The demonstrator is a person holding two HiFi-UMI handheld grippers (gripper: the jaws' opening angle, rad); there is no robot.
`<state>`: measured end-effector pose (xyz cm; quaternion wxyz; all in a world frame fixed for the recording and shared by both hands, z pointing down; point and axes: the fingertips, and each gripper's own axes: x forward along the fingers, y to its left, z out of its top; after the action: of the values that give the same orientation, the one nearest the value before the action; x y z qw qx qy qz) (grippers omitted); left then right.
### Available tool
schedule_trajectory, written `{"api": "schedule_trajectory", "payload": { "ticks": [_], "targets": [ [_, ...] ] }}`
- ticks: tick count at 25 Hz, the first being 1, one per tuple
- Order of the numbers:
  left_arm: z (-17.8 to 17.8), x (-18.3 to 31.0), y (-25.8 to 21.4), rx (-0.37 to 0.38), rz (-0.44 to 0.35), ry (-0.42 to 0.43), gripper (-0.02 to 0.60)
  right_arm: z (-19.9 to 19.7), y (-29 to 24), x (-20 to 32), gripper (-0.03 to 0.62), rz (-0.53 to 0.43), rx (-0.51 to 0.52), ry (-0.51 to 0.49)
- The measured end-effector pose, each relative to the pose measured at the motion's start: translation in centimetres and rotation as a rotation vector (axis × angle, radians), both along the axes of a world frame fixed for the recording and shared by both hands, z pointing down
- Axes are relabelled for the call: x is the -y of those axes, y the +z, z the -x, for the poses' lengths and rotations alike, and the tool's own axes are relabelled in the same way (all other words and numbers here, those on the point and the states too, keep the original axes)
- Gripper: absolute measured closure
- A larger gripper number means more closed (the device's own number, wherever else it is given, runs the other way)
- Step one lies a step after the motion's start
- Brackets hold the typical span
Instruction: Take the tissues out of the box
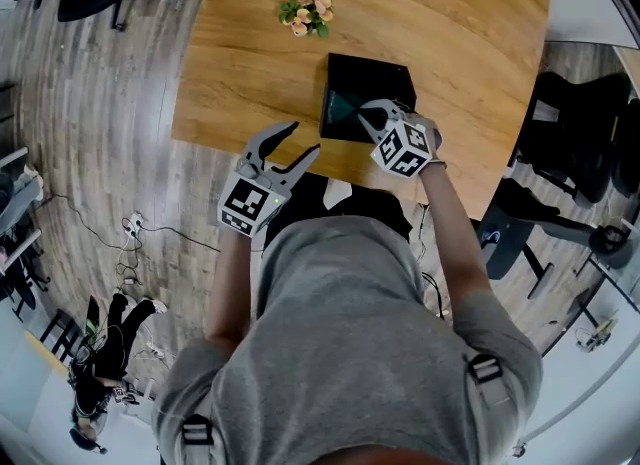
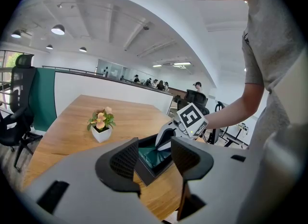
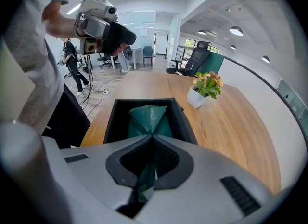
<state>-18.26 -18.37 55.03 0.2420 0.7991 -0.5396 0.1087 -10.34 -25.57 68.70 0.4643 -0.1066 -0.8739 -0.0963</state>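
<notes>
tissue (image 3: 144, 117): likely soft, light, tearable; take its raised peak.
right gripper (image 3: 153, 141): clamped on the tissue.
left gripper (image 2: 154, 158): jaws apart, empty.

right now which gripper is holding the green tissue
The right gripper: it is shut on the green tissue sticking up from the black box, while the left gripper is open and empty.

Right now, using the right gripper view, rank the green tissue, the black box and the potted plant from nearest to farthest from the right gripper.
1. green tissue: pinched in the right gripper.
2. black box: just beyond, around the tissue.
3. potted plant: farthest back, right of the box.
</notes>
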Motion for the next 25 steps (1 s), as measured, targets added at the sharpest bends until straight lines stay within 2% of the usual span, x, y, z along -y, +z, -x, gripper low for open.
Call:
{"api": "schedule_trajectory", "payload": {
  "ticks": [15,25],
  "targets": [
    [-0.4,0.3,-2.1,0.033,-0.057,0.065,0.356,-0.3,-2.8,0.3,0.584,-0.054,0.028,0.043],
    [-1.2,0.1,-3.6,0.045,-0.094,0.13,0.356,-1.2,-5.3,-0.1,0.585,-0.091,0.057,0.114]
  ]
}}
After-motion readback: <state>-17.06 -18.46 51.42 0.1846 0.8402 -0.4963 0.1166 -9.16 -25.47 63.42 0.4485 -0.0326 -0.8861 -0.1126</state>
